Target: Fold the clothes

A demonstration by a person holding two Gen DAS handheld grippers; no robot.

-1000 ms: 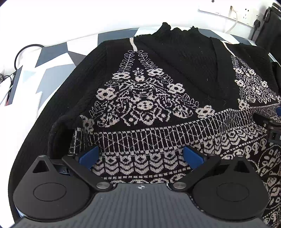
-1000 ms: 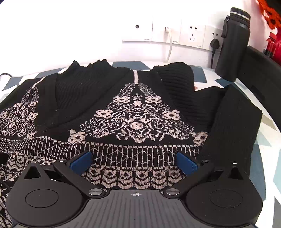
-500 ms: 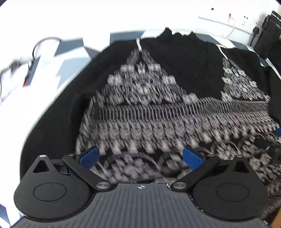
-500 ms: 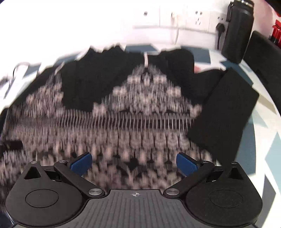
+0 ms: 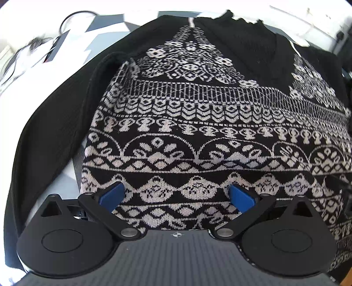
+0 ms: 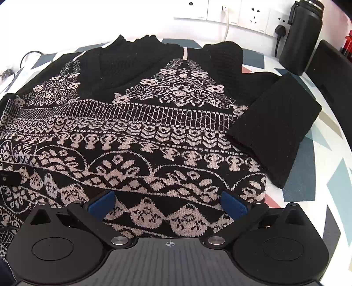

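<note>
Left wrist view: black-and-cream patterned sweater point(image 5: 198, 136) laid flat on a geometric-print table point(image 5: 103, 24), both grippers spread wide above its lower part.

Left gripper point(image 5: 177, 194) is seen released, blue pads point(image 5: 112, 194) set well apart over the patterned hem bands, nothing grasped. Plain black sleeve point(image 5: 50, 136) is draped down the left side of the body; cables point(image 5: 28, 50) are noted at the far left edge. Right wrist view: right gripper point(image 6: 168, 203) likewise spread, jaws apart over the lower pattern, nothing held. Other sleeve point(image 6: 275, 129) is folded across the sweater's right edge, its cuff partly on the tabletop. Dark bottle point(image 6: 304, 37) and wall sockets point(image 6: 233, 12) are recorded beyond the collar. Contact between pads and knit cannot be told.
</note>
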